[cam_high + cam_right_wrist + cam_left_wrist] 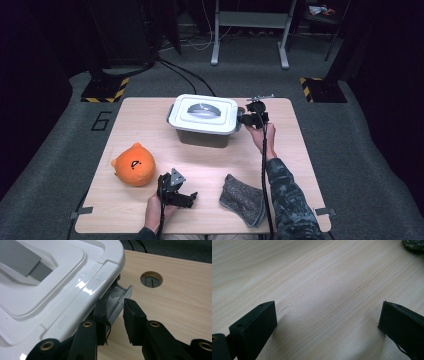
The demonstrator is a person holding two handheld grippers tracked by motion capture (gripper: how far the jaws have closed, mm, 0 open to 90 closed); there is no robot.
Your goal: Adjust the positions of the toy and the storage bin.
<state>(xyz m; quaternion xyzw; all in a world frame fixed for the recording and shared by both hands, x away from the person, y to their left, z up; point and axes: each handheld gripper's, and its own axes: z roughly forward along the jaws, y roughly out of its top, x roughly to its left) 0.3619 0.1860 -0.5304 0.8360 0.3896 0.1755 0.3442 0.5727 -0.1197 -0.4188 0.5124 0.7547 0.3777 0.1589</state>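
Observation:
A white lidded box (202, 114) with a grey handle stands at the back middle of the wooden table (145, 125). My right gripper (245, 119) is at the box's right side. In the right gripper view its jaws (113, 307) are closed around the grey side latch (118, 298) below the white lid (62, 287), one jaw behind the flap and one in front. My left gripper (177, 192) rests near the table's front edge. It is open, with only bare wood between its fingers (327, 320).
An orange plush toy (133, 165) lies at the front left. A folded grey cloth (243, 199) lies at the front right, its edge showing in the left gripper view (413, 243). A round cable hole (151, 279) sits in the tabletop beyond the latch.

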